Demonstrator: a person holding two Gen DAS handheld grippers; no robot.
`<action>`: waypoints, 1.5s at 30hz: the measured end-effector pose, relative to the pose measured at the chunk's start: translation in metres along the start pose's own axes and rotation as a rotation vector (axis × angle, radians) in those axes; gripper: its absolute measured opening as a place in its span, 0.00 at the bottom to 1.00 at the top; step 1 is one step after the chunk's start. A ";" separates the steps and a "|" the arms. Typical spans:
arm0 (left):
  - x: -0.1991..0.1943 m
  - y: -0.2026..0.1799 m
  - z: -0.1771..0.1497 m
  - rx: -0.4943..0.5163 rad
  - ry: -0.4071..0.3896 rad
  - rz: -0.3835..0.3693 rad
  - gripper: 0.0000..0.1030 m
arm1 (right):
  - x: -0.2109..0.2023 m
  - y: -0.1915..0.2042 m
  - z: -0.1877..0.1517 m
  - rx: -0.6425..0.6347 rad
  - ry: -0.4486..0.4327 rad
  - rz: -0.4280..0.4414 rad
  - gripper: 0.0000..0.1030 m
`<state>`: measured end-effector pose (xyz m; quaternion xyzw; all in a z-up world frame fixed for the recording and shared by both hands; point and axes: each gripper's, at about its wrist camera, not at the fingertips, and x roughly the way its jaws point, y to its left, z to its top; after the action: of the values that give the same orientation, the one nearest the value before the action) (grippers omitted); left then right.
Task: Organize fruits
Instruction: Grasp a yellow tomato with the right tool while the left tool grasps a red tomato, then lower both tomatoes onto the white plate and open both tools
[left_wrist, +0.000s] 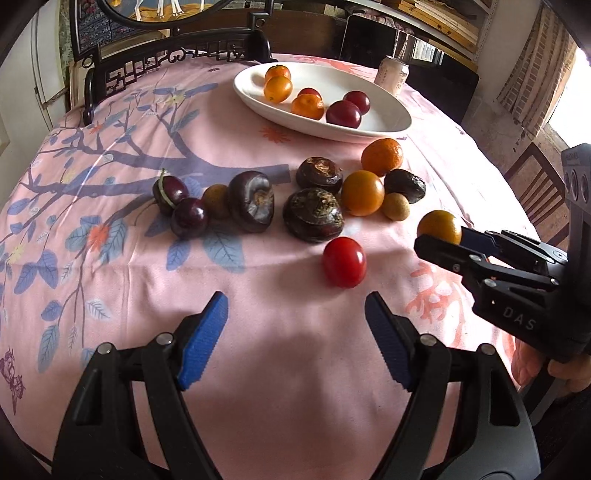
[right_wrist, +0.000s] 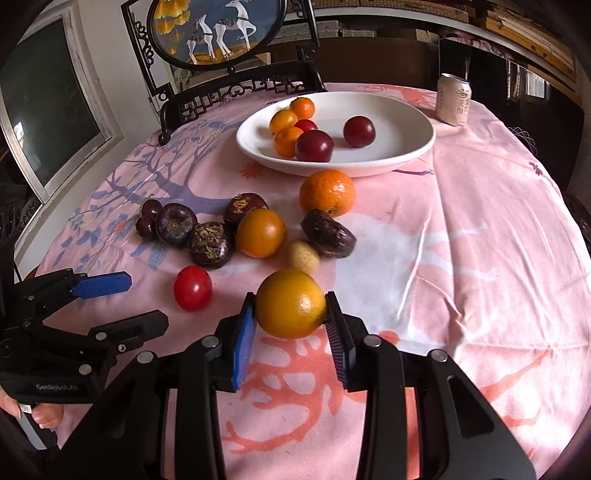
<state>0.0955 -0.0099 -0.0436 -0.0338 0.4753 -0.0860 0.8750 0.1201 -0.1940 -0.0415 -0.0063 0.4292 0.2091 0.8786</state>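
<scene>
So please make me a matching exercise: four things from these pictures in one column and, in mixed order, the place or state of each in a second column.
Things:
1. yellow-orange fruit
2. red tomato
3. can
4. left gripper

Places or states:
A. stands upright on the cloth beyond the white plate
B. open, nothing between its pads
C. between the pads of the right gripper
D. lies alone on the cloth in front of the dark fruits

Pairs: 1-C, 2-D, 3-A, 4-B
</scene>
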 end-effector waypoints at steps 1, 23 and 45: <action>0.002 -0.003 0.001 0.003 0.005 -0.004 0.76 | -0.004 -0.006 -0.003 0.009 -0.001 -0.001 0.36; -0.020 -0.029 0.042 0.042 -0.067 -0.010 0.27 | -0.056 -0.022 0.005 -0.020 -0.143 0.022 0.36; 0.079 0.003 0.189 -0.068 -0.097 0.074 0.50 | 0.062 -0.055 0.113 -0.013 -0.101 -0.090 0.41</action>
<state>0.2963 -0.0256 -0.0067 -0.0500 0.4358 -0.0355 0.8979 0.2593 -0.1999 -0.0258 -0.0206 0.3824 0.1721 0.9076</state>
